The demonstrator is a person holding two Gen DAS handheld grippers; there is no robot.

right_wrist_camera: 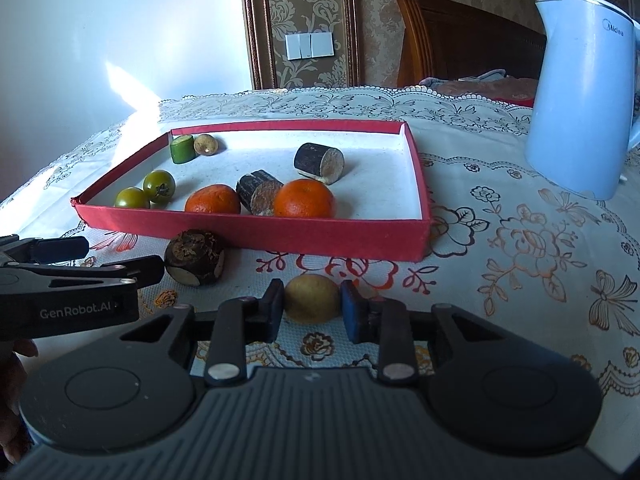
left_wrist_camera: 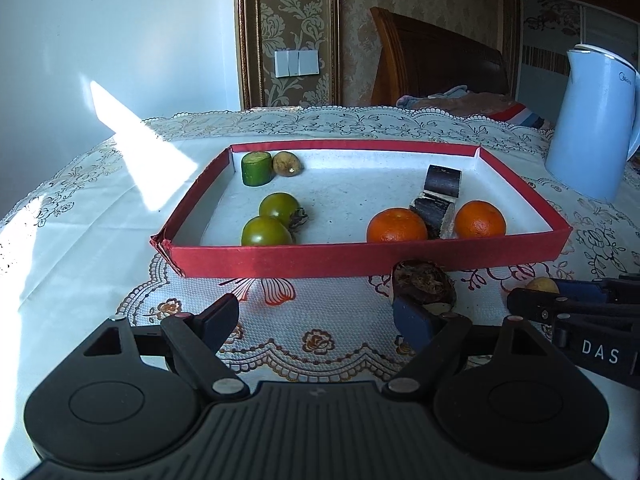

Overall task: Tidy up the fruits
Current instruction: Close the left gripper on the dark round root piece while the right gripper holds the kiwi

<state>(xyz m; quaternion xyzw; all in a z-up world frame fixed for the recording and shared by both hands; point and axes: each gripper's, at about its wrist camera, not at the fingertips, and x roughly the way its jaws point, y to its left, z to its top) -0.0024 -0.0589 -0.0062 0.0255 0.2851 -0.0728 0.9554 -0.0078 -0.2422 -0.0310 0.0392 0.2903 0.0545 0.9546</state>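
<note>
Your right gripper [right_wrist_camera: 312, 306] is closed on the small yellow-brown fruit [right_wrist_camera: 311, 298], one blue pad against each flank; the fruit sits on the lace tablecloth [right_wrist_camera: 500, 280] just in front of the red tray [right_wrist_camera: 256, 236]. No lift visible yet.

Your left gripper [left_wrist_camera: 316, 316] stands wide open and holds nothing. The dark brown fruit [left_wrist_camera: 422, 284] lies just beyond its right fingertip, outside the tray's near wall; contact cannot be told.

Tray contents: two green tomatoes [right_wrist_camera: 146, 192], two oranges [right_wrist_camera: 260, 200], dark cut pieces, a green chunk at the far left corner.

Judgement for this step: raise the right gripper straight up until the fruit clears the near wall, then carry it forward. The bare floor at the tray's right half looks like the safest drop zone. The fruit is round and will likely roll, so release low. Keep clear of the left gripper alongside.
</note>
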